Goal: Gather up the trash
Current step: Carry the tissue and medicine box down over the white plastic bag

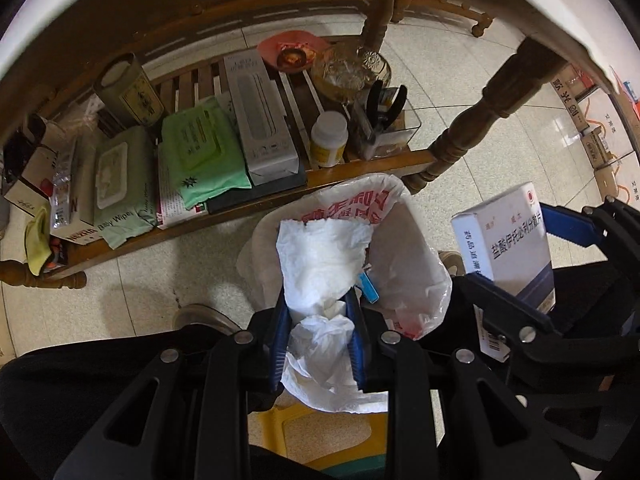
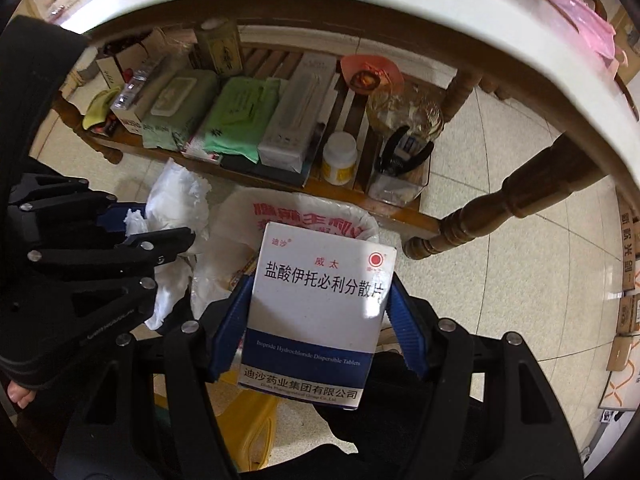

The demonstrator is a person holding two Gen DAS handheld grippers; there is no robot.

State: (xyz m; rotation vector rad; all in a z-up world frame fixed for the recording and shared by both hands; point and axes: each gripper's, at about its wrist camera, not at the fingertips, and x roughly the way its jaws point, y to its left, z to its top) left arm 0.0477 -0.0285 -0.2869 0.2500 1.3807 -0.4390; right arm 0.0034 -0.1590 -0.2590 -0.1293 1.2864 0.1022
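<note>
My left gripper (image 1: 318, 300) is shut on a crumpled white tissue (image 1: 324, 264), which hangs over the open mouth of a bin lined with a white plastic bag with red print (image 1: 404, 256). A small blue scrap (image 1: 370, 288) lies inside the bag. My right gripper (image 2: 316, 304) is shut on a white and blue medicine box (image 2: 320, 308), held upright just over the bag's near rim (image 2: 304, 212). In the left wrist view the box (image 1: 508, 240) and right gripper (image 1: 532, 272) sit to the right of the bin. In the right wrist view the left gripper (image 2: 160, 236) and tissue (image 2: 180, 196) sit left of the bin.
A low wooden shelf (image 1: 360, 168) under a white round table (image 2: 360, 8) holds wipe packs (image 1: 200, 156), a grey box (image 1: 260, 116), a pill bottle (image 1: 328, 138) and a clear organiser (image 1: 388, 120). A turned table leg (image 1: 472, 132) stands right of the bin. A yellow stool (image 1: 320, 428) lies below.
</note>
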